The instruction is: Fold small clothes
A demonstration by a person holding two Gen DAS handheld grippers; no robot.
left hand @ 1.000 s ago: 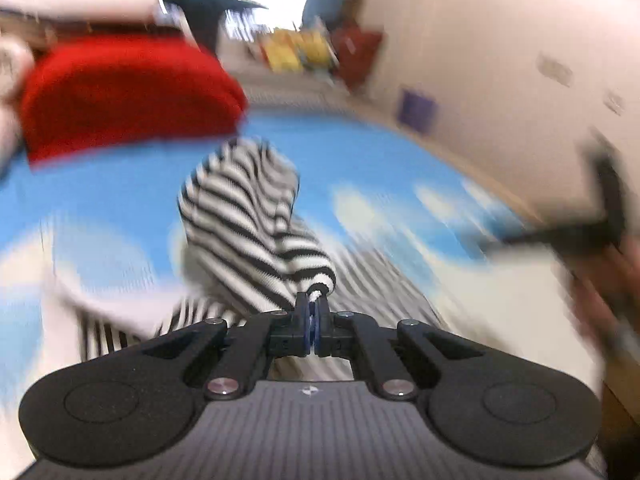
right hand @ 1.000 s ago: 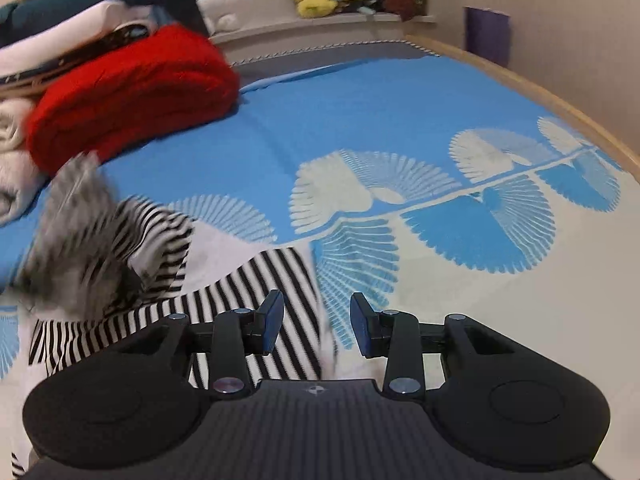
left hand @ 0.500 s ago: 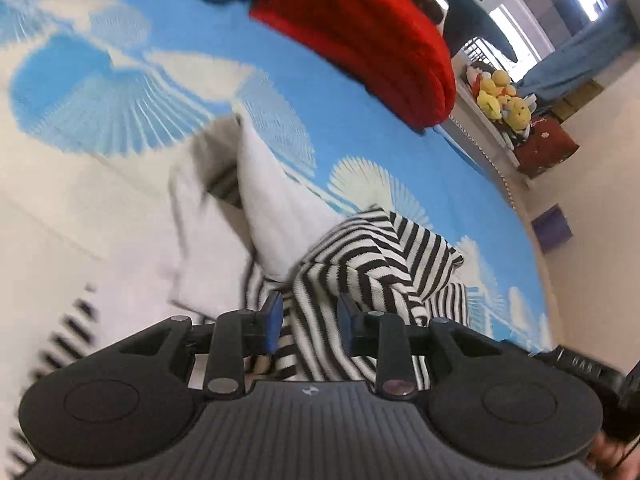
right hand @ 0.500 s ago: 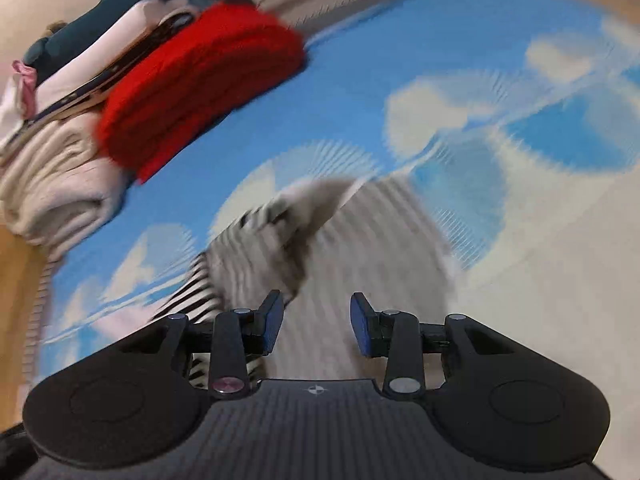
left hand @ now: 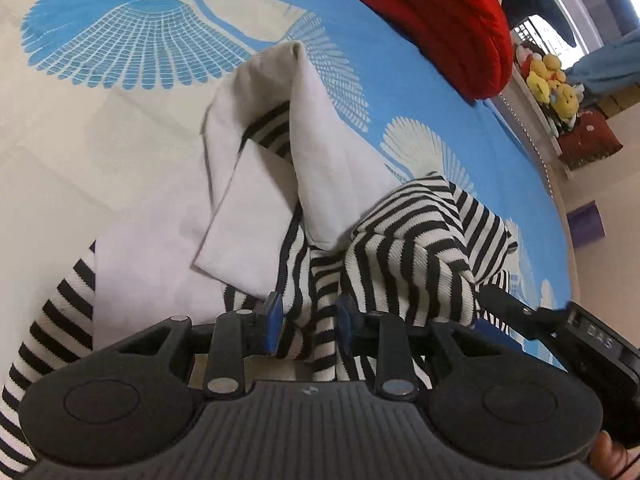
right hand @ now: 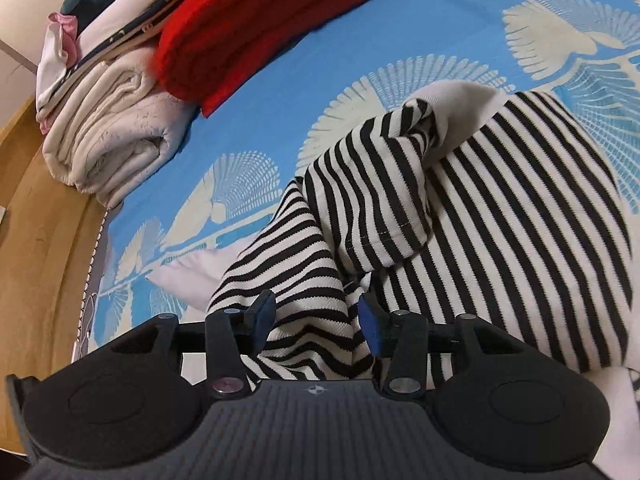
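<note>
Striped top (left hand: pixel 420 248) lay crumpled on blue bedspread (left hand: pixel 400 92). Left gripper (left hand: pixel 308 322) jaws parted, striped fabric between them, not clamped. Right gripper (right hand: pixel 316 320) jaws wide apart, fabric fold between, unpinched. Red blanket (right hand: pixel 256 20) well apart.

The striped garment (right hand: pixel 520 208) is a ribbed black-and-white knit with a smooth white lining (left hand: pixel 320 148), lying on a flat-woven blue-and-cream bedspread (right hand: pixel 360 40) beside a fuzzy red blanket (right hand: pixel 256 20), a nubbly cream quilt (right hand: pixel 108 132) and a glossy wooden bed frame (right hand: pixel 44 220); the gripper bodies look like matt black plastic.
</note>
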